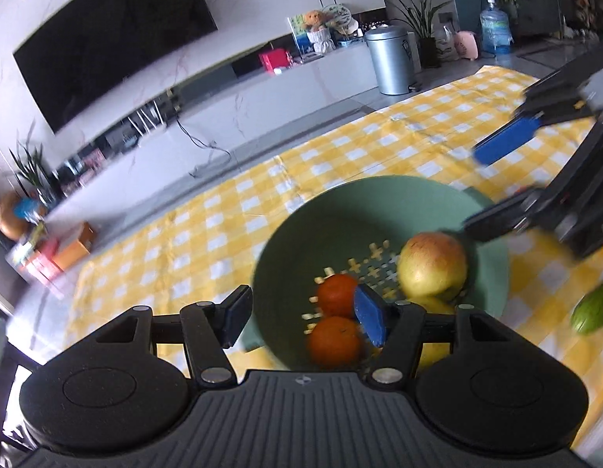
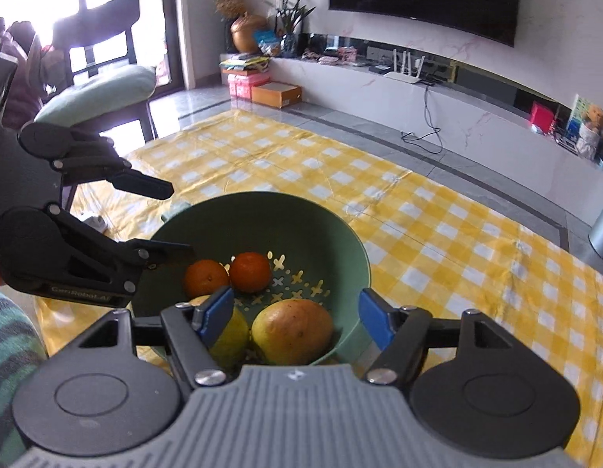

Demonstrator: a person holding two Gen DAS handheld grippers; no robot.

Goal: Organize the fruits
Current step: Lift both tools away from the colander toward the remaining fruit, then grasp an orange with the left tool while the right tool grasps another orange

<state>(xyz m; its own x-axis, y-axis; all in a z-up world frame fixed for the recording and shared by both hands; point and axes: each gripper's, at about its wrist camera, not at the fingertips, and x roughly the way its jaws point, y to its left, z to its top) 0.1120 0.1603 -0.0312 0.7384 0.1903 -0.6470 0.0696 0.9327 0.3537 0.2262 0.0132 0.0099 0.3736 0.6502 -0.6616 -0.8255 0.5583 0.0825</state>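
1. Left gripper: jaws are seen apart, nothing between the pads; it is held over the near rim of the green bowl.
2. Right gripper: jaws are also seen apart, nothing clamped; the apple lies below the gap, untouched as far as can be told.
3. Bowl contents, right wrist view: two oranges touching each other at the far left of the bowl floor, a yellow fruit partly hidden behind the left pad, the apple just beside it at the near wall.
4. Bowl floor is perforated; the far right part of it is seen bare.
5. In the left wrist view the right gripper's lower finger is seen just above the apple; contact cannot be told because of blur.
6. The bowl is set on a yellow checked cloth. Whether the cloth lies on a desk or on the floor cannot be told.
7. A green fruit is seen on the cloth outside the bowl, right of it, cut by the frame edge.
8. Open room: wide bare cloth is seen beyond the bowl's far rim and to its right, up to the cloth edge.
9. Beyond the cloth edge: grey tiled floor, a low TV cabinet, a metal bin.
10. A chair stands at the cloth's far left corner.
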